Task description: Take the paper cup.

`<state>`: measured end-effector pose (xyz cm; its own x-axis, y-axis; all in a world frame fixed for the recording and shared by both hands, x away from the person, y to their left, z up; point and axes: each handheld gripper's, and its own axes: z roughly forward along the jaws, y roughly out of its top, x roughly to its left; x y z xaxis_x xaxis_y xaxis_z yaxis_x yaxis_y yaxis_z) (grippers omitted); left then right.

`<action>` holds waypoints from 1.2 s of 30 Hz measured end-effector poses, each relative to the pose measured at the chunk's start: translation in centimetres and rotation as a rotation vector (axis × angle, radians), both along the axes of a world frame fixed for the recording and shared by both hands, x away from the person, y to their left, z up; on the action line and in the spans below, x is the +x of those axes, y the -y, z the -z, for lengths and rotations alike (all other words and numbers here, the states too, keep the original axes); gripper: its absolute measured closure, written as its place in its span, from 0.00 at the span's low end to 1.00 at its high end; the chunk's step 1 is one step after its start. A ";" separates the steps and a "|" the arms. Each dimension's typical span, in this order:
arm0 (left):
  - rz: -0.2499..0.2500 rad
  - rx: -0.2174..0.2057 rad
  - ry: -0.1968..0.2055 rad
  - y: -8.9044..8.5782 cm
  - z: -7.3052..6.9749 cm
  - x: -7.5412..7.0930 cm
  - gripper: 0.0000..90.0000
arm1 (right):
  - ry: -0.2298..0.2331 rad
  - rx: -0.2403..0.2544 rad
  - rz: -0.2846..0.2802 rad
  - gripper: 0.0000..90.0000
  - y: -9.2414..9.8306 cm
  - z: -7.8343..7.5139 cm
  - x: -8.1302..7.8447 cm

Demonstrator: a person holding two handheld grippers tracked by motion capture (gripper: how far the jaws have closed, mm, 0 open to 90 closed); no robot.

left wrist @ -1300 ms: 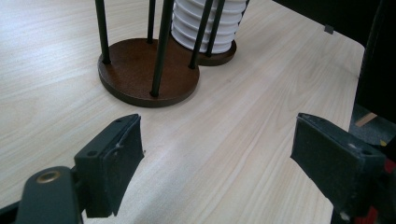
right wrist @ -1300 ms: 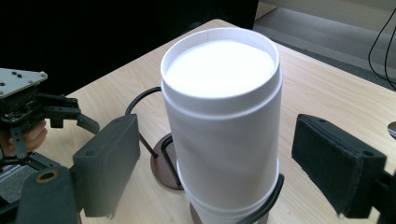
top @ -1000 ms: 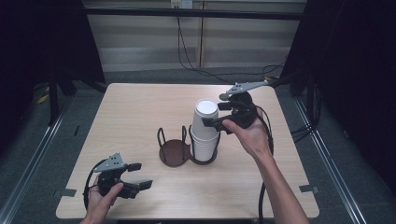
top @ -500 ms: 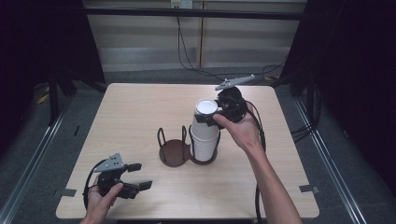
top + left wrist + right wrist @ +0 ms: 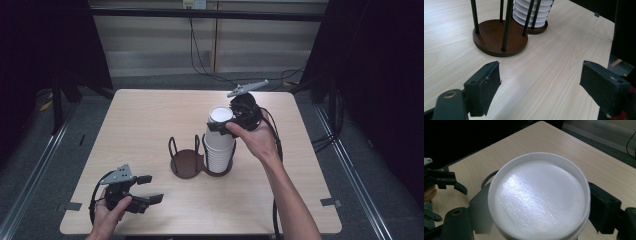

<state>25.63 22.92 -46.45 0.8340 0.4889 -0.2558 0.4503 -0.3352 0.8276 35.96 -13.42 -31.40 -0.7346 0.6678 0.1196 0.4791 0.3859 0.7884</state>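
Stack of white ribbed paper cups (image 5: 218,150) stands in the right bay of the dark brown wire holder (image 5: 186,164), centre frame. The right claw (image 5: 231,120) grips the top cup, not yet lifted clear. The left claw (image 5: 150,188) rests open, lower left, on the pale wooden worktop (image 5: 145,120).

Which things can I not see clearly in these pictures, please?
- Cup stack count: high view, too small to count.
- Stack's top: left gripper view, cut off by the upper edge.
- Right gripper pads: right gripper view, top cup hides them.
- Stand rod tops: left gripper view, cut off.
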 end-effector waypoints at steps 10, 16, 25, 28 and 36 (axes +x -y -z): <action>0.003 0.000 -0.002 0.0 0.0 0.0 0.18 | 0.010 -0.023 -0.006 0.25 -0.2 -0.1 -0.1; 0.003 -0.001 -0.003 0.0 0.0 0.0 0.18 | 0.005 -0.020 -0.010 0.25 -0.1 -0.3 0.0; 0.006 0.002 -0.003 0.0 0.0 0.0 0.18 | 0.016 0.004 -0.015 0.26 0.1 -0.8 -0.2; 0.006 0.006 -0.008 0.1 0.0 0.0 0.18 | 0.011 0.004 -0.012 0.26 0.1 -1.0 -0.3; 0.011 0.010 -0.011 0.1 0.1 0.0 0.18 | 0.001 0.021 -0.011 0.26 0.2 -1.4 -0.5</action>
<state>25.67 22.79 -46.52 0.8366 0.4818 -0.2607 0.4558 -0.3483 0.8191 35.51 -13.66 -29.97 -0.7422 0.6569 0.1328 0.4741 0.3747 0.7968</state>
